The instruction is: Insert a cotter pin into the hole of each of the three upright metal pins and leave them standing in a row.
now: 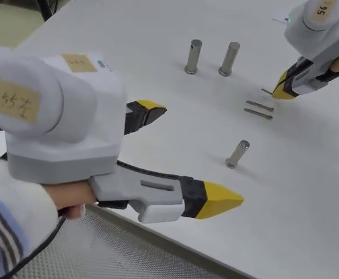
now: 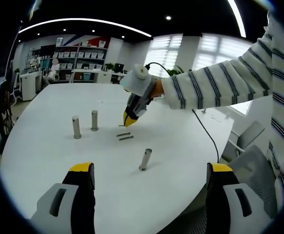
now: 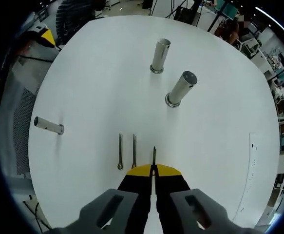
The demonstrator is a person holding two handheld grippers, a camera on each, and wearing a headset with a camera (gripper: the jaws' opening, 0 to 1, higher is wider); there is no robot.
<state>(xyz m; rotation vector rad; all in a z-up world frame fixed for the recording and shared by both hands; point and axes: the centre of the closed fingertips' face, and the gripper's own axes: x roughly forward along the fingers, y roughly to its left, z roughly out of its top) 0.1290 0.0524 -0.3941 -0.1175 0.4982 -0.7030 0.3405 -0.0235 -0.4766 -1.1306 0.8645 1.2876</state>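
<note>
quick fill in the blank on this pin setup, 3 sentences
1. The right gripper is shut on a cotter pin, while ____ loose cotter pins lie on the table.
2. The left gripper has its jaws ____.
3. ____ metal pins stand upright.

Missing words: two; open; three

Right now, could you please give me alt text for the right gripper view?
The right gripper is shut on a cotter pin over a white table. Two more cotter pins lie beside it, and three metal pins stand beyond, two close together and one apart.
</note>
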